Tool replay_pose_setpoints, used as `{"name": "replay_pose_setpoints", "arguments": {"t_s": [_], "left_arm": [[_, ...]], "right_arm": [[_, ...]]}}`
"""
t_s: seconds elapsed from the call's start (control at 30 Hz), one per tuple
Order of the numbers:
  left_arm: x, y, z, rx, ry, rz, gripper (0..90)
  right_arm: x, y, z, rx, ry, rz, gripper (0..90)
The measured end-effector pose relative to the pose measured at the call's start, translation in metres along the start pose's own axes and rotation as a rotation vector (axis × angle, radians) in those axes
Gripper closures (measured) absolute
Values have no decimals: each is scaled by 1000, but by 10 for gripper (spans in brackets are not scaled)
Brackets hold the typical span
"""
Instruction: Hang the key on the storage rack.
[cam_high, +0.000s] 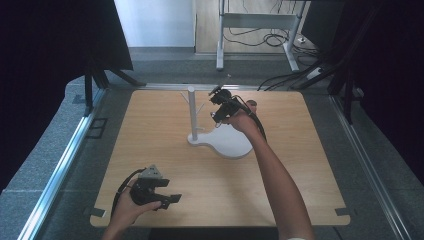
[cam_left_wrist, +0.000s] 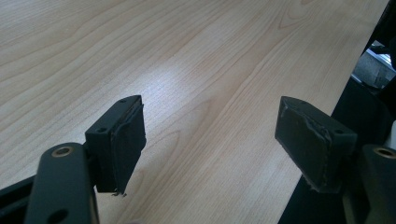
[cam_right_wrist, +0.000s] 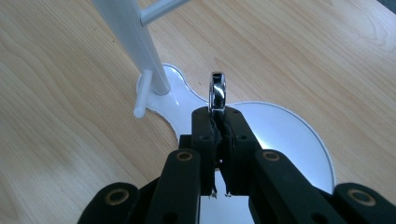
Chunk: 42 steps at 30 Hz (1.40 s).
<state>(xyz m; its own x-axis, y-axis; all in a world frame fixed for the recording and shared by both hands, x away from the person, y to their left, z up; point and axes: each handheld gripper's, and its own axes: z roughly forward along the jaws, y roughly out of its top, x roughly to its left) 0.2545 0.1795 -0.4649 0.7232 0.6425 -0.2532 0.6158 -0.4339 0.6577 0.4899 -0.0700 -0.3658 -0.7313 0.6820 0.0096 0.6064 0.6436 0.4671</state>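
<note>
Right gripper (cam_right_wrist: 217, 122): its two black jaws were pressed together on a small shiny metal ring (cam_right_wrist: 217, 91), which stood on edge above the jaw tips.
Ring position: held in the air above the stand's white base (cam_right_wrist: 280, 135), just beside the upright post (cam_right_wrist: 133, 39) and not yet on any peg.
Nearest peg: a short white peg (cam_right_wrist: 142, 93) jutted from low on the post, a little apart from the ring; another peg (cam_right_wrist: 161, 10) branched off higher up.
Progress: the ring was picked up and carried to the jewellery stand (cam_high: 197, 120); hanging it on a peg and letting go appeared to be what remained.
Right arm pose: in the high view the forearm reached forward across the counter (cam_high: 150, 150), with the right gripper (cam_high: 220, 102) raised beside the stand's post.
Left gripper (cam_left_wrist: 210, 135): jaws spread wide with nothing between them, only bare wood grain.
Left hand pose: in the high view the left gripper (cam_high: 162, 196) was held low near the counter's near left edge, well apart from the stand.
</note>
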Motion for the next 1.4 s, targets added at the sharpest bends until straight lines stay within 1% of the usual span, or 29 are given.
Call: {"name": "replay_pose_setpoints", "arguments": {"t_s": [0.23,0.47,0.63,0.83,1.03,1.2,1.27,1.4], "left_arm": [[1,0,-1,2,0,1,248],[2,-1,-1,1,0,1,248],[4,-1,-2,-6,-10,-4,248],[4,-1,-2,-7,-16,-3,248],[5,-1,-1,-8,-18,-4,249],[5,-1,-2,-9,-19,-3,248],[4,-1,-2,-11,-20,-2,248],[4,0,-2,-11,-20,1,248]], "right_arm": [[-1,7,0,-6,-1,-4,846],[-4,17,2,-8,-15,0,845],[-6,23,2,-6,-28,4,846],[-9,33,1,-15,-30,7,846],[-9,38,0,-22,-34,5,846],[-7,42,4,-7,-39,-2,846],[-7,43,5,-7,-33,-3,846],[-6,45,5,-5,-41,-4,846]]}}
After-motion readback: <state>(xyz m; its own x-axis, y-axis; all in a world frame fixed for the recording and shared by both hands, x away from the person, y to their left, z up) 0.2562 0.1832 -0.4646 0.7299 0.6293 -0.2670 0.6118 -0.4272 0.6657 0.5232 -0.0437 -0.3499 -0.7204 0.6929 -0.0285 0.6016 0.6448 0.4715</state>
